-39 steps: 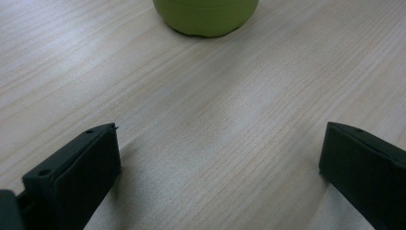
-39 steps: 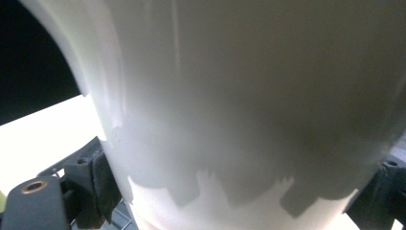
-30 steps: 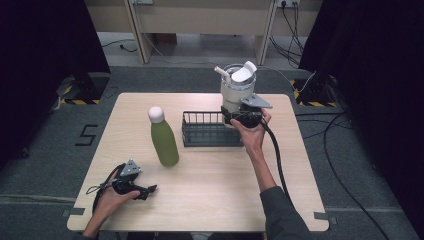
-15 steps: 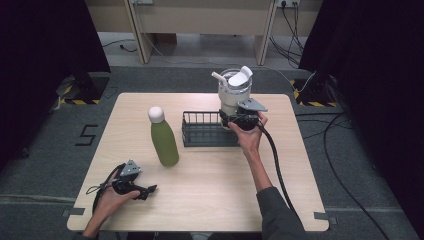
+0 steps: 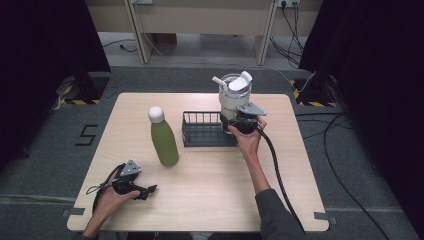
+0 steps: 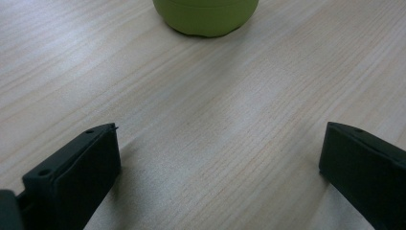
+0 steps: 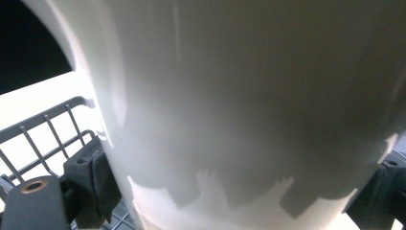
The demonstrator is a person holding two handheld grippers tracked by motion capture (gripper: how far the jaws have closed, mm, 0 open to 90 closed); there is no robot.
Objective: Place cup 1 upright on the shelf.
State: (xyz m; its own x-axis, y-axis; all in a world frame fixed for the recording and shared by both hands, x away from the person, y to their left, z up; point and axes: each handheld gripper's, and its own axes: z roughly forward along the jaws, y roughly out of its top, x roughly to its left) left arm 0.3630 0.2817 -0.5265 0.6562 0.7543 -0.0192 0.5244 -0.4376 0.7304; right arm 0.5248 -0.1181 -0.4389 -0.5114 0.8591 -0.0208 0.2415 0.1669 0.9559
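From the high view the right tool (image 5: pixel 239 121) is pinching the white jug (image 5: pixel 234 96) at the right end of the wire basket (image 5: pixel 202 131), toward two o'clock on the bench (image 5: pixel 210 185), while the left tool (image 5: pixel 142 189) rests at seven o'clock, just short of the green bottle (image 5: pixel 163 137). The left gripper view has its jaws spread wide over bare wood, the bottle's base at twelve. In the right gripper view the jaws press both flanks of the jug above the basket wires, so I'd call this the carry step, and next comes a straight, upright lowering into the basket.
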